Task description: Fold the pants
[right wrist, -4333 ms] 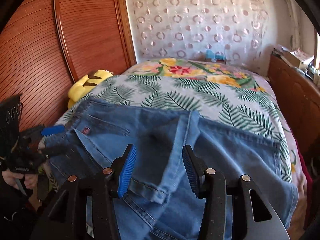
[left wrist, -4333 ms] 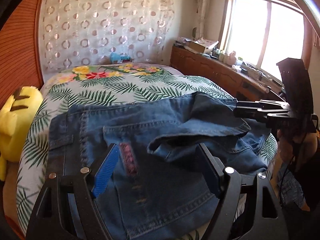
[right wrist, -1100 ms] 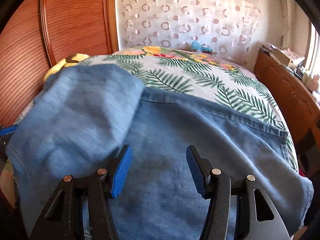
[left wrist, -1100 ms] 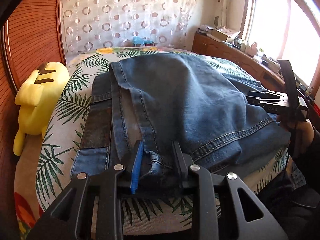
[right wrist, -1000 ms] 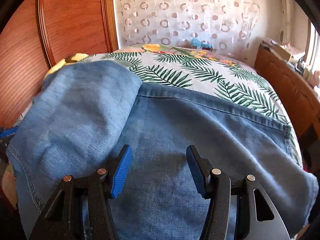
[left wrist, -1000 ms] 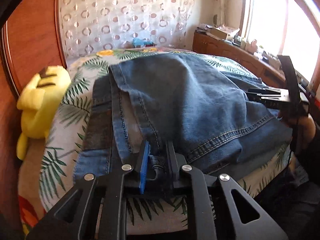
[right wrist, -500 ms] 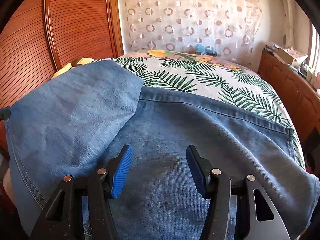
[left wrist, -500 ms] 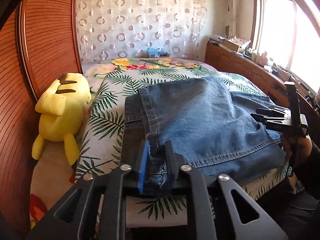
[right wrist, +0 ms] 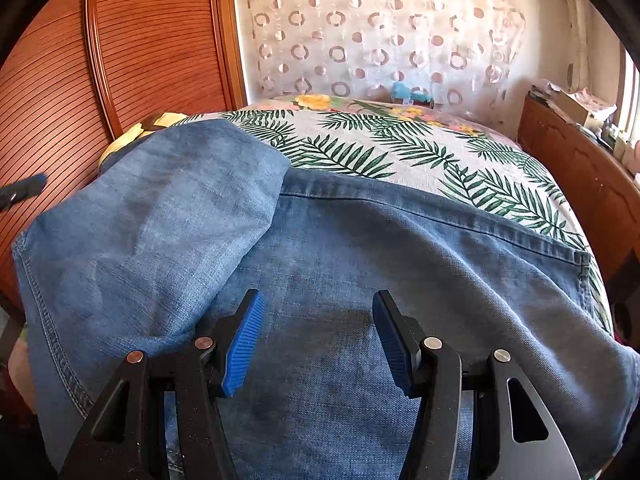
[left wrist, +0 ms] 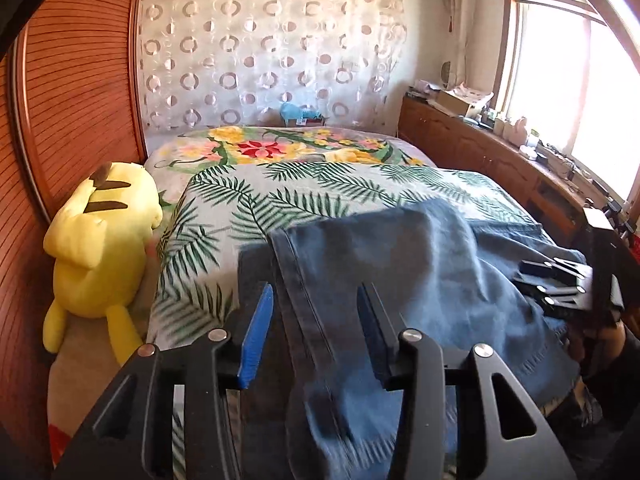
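Observation:
Blue denim pants (left wrist: 400,264) lie folded over on the near edge of the bed, and they fill the lower half of the right wrist view (right wrist: 340,280). My left gripper (left wrist: 314,320) is open, with a seam edge of the pants lying loose between its fingers. My right gripper (right wrist: 318,336) is open and empty just above the flat denim. It also shows in the left wrist view (left wrist: 560,284) at the right edge of the pants. A folded-over layer (right wrist: 160,220) covers the left part.
The bed has a palm-leaf and flower cover (left wrist: 304,184). A yellow plush toy (left wrist: 100,240) lies at the bed's left side against a slatted wooden panel (left wrist: 68,100). A wooden cabinet (left wrist: 500,160) with clutter runs under the window at the right.
My left gripper has opened and let go of the pants' seam edge that it held half a second ago, after pulling it toward the near edge. My right gripper has stayed open.

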Tool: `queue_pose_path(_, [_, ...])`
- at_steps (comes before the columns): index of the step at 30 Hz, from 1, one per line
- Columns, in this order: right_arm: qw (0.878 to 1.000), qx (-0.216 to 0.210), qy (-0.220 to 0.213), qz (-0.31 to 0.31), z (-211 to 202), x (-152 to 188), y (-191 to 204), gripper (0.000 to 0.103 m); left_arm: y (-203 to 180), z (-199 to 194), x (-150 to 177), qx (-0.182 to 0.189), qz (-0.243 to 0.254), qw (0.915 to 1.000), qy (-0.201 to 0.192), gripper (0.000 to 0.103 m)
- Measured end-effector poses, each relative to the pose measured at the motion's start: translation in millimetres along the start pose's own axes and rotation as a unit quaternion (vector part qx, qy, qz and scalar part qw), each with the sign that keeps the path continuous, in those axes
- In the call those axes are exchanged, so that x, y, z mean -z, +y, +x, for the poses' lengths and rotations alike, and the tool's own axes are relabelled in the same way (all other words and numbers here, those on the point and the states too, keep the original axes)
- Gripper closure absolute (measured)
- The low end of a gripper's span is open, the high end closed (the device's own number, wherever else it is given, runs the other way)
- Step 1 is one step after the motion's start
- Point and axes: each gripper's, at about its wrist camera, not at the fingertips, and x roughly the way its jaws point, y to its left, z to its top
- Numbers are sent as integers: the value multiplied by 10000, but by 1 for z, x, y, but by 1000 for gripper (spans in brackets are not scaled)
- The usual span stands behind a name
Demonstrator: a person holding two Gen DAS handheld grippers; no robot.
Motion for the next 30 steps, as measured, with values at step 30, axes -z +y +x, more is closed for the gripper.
queue_pose_path(30, [10000, -41, -59, -39, 2, 3, -2, 45, 33, 35, -58, -501, 89, 9984, 248, 97])
